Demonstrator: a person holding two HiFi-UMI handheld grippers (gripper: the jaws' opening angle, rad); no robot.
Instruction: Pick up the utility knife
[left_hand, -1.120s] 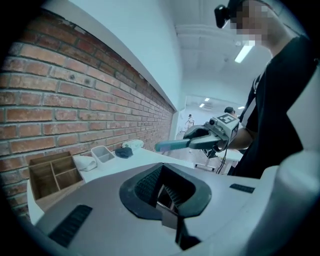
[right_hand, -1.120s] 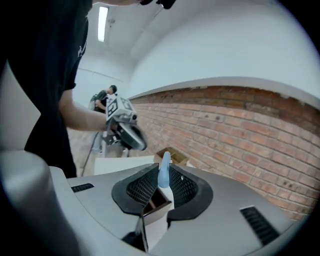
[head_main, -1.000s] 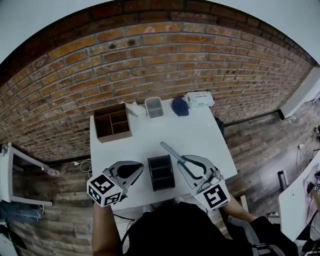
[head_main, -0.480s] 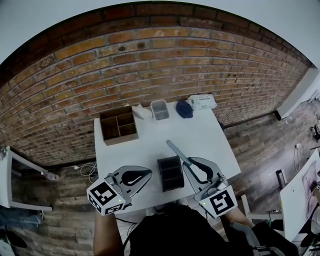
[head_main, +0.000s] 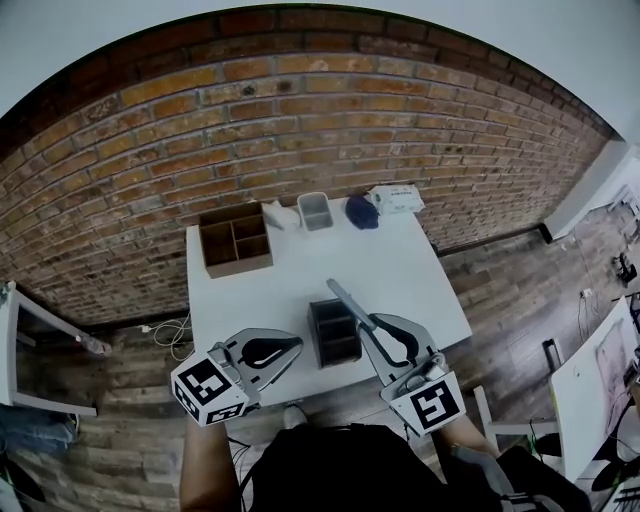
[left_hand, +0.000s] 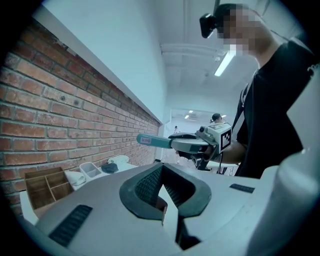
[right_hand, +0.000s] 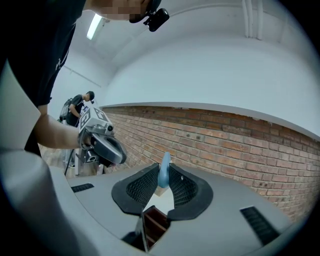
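Both claws have risen slightly, carrying the utility knife (head_main: 345, 301) along.
Right claw (head_main: 372, 322) is clamped on the blue-grey knife, which is held clear above the white desk (head_main: 410, 275). Left claw (head_main: 296, 346) is closed on nothing. The knife's small pink label (left_hand: 145, 140) is too small to read.
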